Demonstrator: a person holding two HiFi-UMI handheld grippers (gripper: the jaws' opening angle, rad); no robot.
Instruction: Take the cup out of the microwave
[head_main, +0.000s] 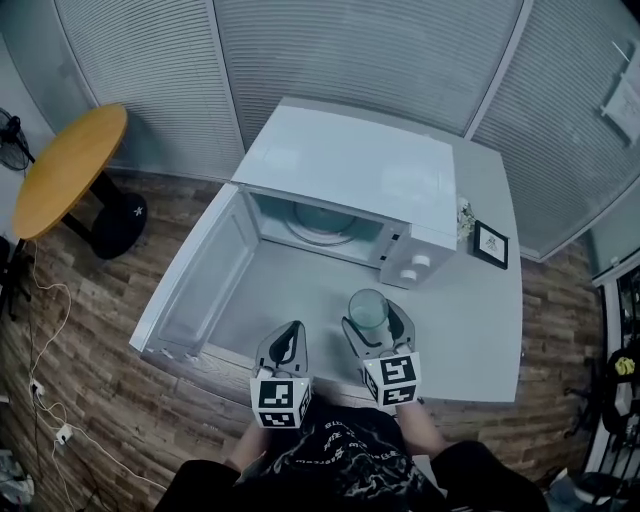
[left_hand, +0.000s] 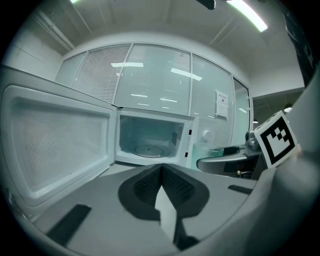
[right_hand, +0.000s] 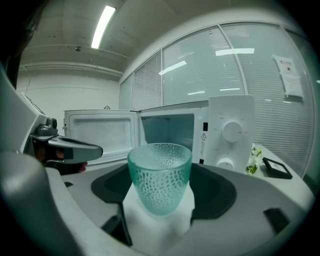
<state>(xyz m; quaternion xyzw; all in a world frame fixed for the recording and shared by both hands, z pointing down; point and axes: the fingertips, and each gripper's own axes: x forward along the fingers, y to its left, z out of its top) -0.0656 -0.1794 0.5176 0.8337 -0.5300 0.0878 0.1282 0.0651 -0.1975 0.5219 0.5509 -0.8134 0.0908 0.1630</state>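
Observation:
The green dimpled glass cup (head_main: 368, 310) (right_hand: 160, 177) stands upright outside the white microwave (head_main: 350, 180), in front of its control panel. My right gripper (head_main: 372, 325) (right_hand: 160, 186) is shut on it, a jaw on either side. The microwave door (head_main: 200, 280) (left_hand: 55, 145) hangs wide open to the left, and the cavity shows only its glass turntable (head_main: 322, 220) (left_hand: 148, 149). My left gripper (head_main: 287, 345) (left_hand: 161, 172) is shut and empty, low over the table before the open cavity. It also shows at the left of the right gripper view, as the left gripper (right_hand: 70, 147).
The microwave stands on a white table (head_main: 470, 330). A small black picture frame (head_main: 491, 244) and a little plant (head_main: 464, 215) sit right of the microwave. A round wooden table (head_main: 65, 170) stands to the far left, with cables on the wood floor (head_main: 45, 400).

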